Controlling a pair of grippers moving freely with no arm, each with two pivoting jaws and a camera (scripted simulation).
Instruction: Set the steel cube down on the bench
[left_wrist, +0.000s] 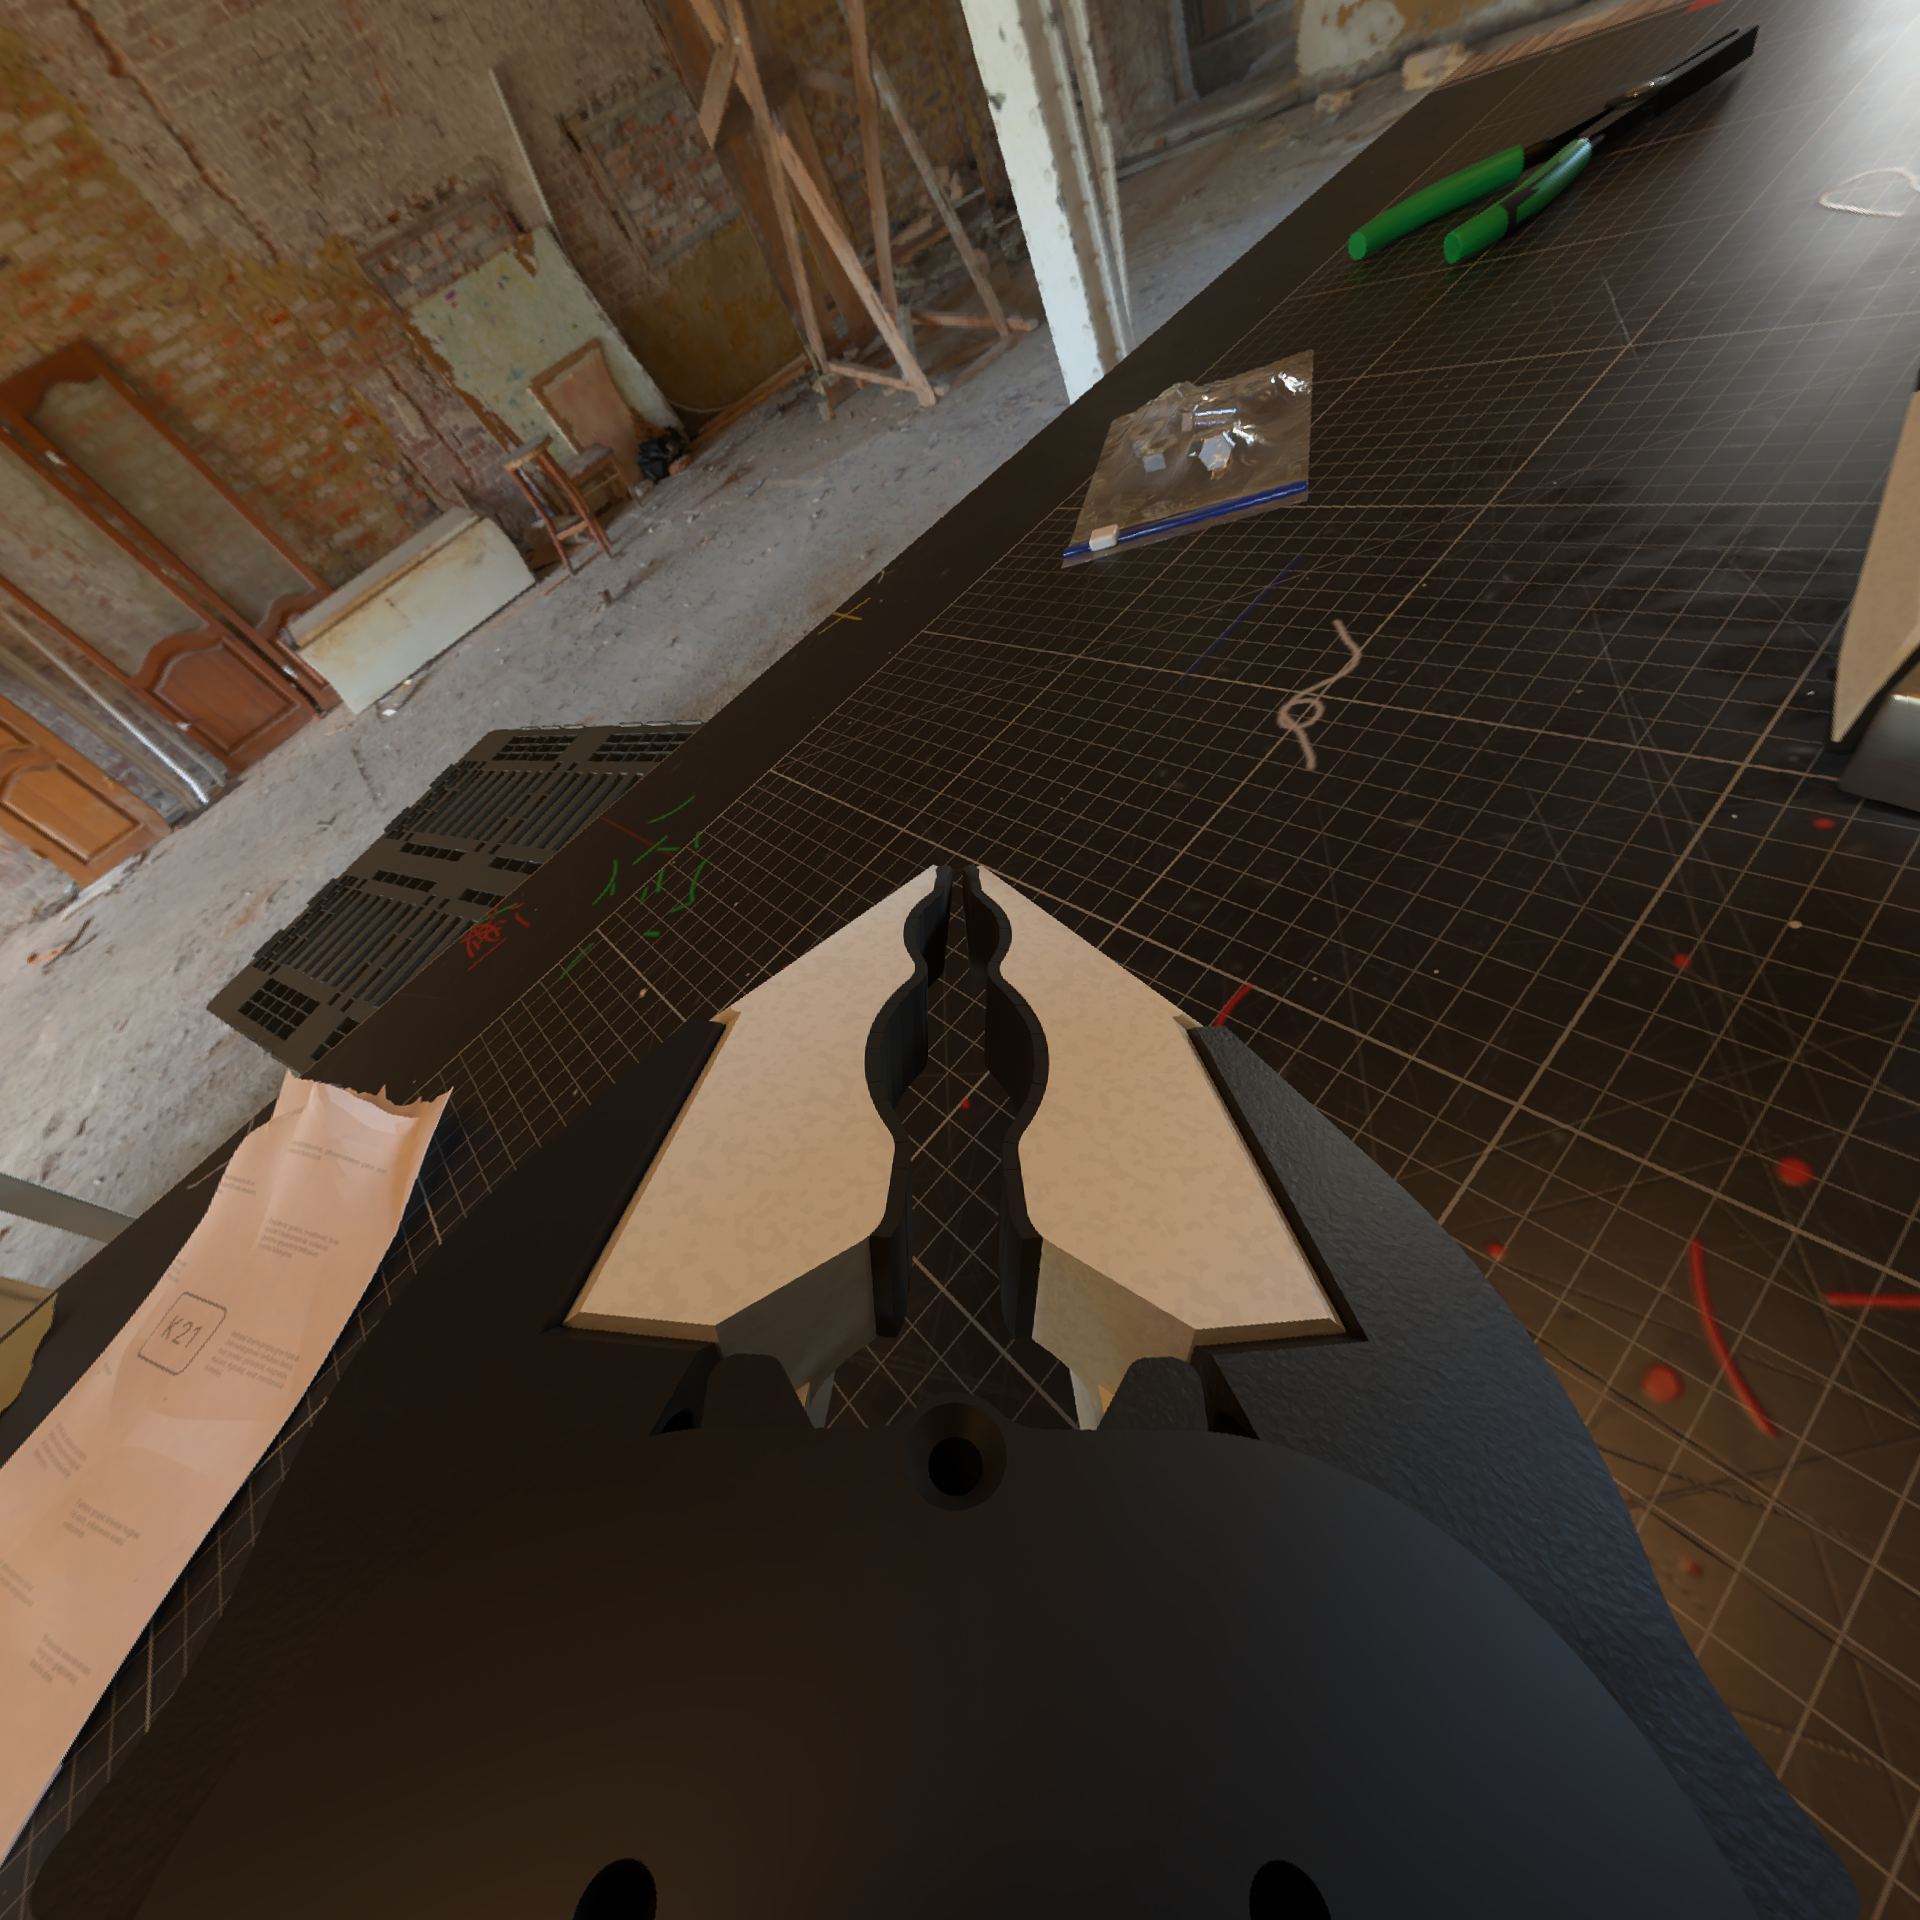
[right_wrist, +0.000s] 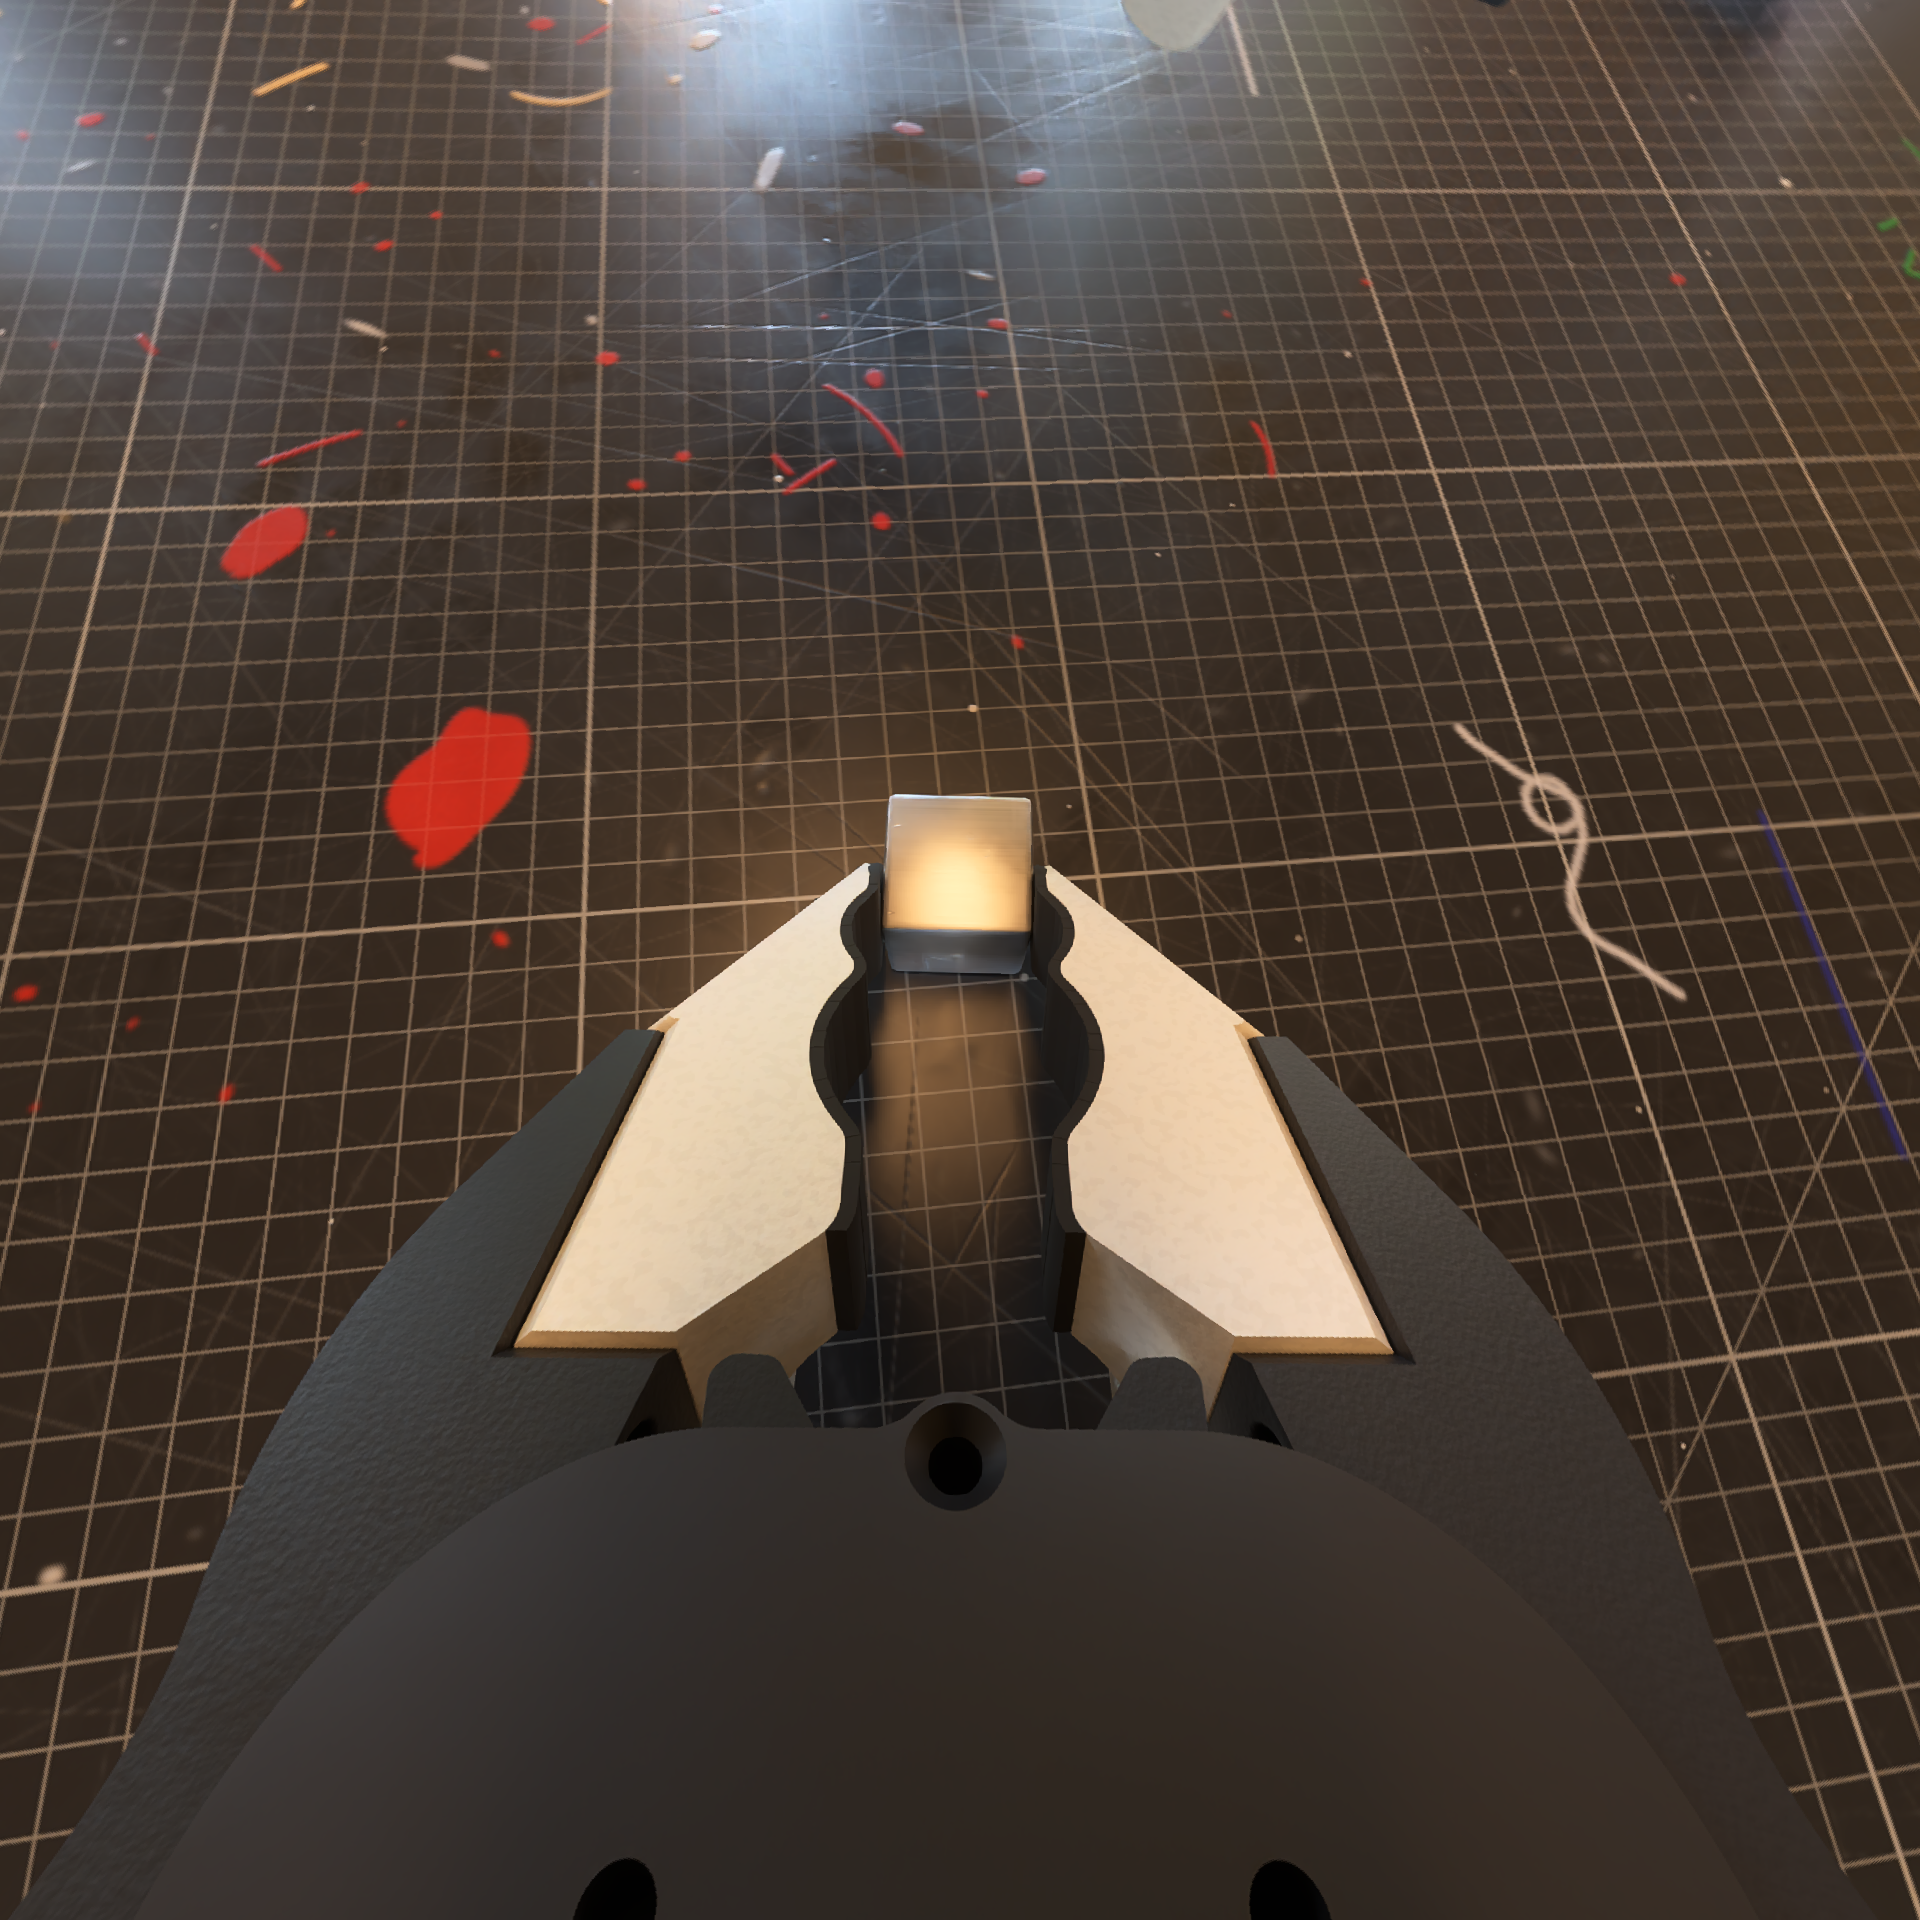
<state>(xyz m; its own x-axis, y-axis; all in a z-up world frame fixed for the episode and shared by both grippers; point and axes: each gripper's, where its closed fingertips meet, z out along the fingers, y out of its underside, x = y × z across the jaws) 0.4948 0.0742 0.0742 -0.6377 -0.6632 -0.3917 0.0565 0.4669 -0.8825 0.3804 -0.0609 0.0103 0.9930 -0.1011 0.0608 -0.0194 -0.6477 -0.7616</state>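
The steel cube (right_wrist: 957, 878) is a small shiny grey block. It sits clamped between the fingertips of my right gripper (right_wrist: 957, 906), which is shut on it over the black gridded bench mat (right_wrist: 1351, 582). I cannot tell whether the cube touches the mat. My left gripper (left_wrist: 957, 883) is shut and empty, its tips together above the mat (left_wrist: 1455, 831) near the bench's left edge. A beige and grey shape (left_wrist: 1881, 665) at the right edge of the left wrist view is cut off by the frame.
A clear zip bag of small parts (left_wrist: 1195, 457), green-handled pliers (left_wrist: 1475, 203), a black slotted panel (left_wrist: 447, 883) and a pale paper strip (left_wrist: 177, 1351) lie along the bench's left edge. Red paint blots (right_wrist: 457, 784) and a white scribble (right_wrist: 1558, 852) mark the mat.
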